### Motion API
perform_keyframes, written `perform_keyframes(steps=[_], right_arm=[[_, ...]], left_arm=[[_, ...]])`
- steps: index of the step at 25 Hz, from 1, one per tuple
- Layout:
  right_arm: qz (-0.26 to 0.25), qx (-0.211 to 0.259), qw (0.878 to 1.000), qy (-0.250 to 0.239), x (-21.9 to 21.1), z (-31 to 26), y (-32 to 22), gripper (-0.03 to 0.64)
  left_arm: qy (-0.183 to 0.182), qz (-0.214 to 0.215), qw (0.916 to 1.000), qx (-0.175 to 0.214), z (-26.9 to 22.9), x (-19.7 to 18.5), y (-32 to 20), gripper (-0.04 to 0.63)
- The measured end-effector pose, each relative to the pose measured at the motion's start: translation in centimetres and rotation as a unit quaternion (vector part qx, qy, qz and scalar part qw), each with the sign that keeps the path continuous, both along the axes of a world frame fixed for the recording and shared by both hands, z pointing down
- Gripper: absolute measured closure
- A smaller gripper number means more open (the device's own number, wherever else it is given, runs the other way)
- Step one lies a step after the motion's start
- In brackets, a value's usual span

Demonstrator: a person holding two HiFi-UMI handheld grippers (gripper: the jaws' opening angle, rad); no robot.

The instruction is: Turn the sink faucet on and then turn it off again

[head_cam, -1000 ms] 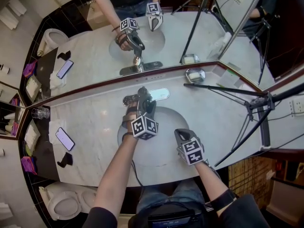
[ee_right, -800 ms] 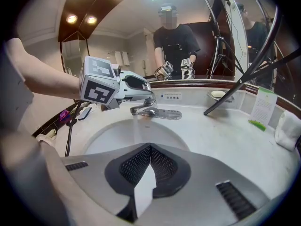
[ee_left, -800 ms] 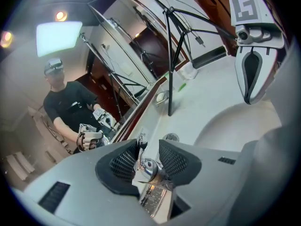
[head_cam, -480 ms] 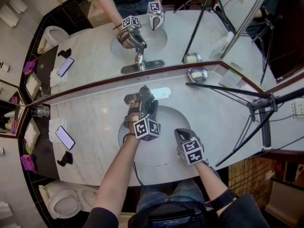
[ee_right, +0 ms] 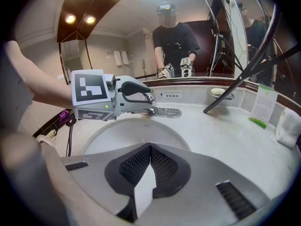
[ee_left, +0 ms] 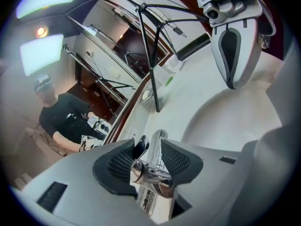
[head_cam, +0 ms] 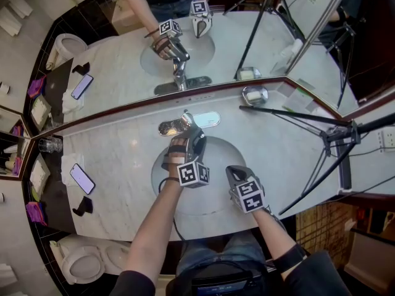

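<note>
As no water shows, shut-off seems nearly done: left hand-held gripper (ee_left: 149, 149), jaws just now opening slightly, clamps the faucet lever (ee_left: 146, 172).

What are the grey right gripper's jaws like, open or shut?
Shut. The right gripper has its black ribbed pads pressed together, with nothing between them.

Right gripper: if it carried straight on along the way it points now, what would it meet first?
Most likely the white sink bowl just beyond the shut right gripper, since the gripper tilts downward. The faucet sits higher and farther back, though depth is hard to judge here.
</note>
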State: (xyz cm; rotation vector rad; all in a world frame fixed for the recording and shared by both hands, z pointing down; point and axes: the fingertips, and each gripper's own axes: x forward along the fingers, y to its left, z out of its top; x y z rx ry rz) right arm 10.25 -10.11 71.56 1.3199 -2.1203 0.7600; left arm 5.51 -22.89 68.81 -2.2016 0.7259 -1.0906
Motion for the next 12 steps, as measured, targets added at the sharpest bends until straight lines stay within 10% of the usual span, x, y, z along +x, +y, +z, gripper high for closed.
perform_keyframes(steps=[12], right_arm=[[0.007, 0.0, 1.0, -0.004, 0.46, -0.77, 0.83, 0.6]], left_arm=[[-0.018, 0.005, 0.9998, -0.006, -0.09, 0.01, -0.43, 0.453]])
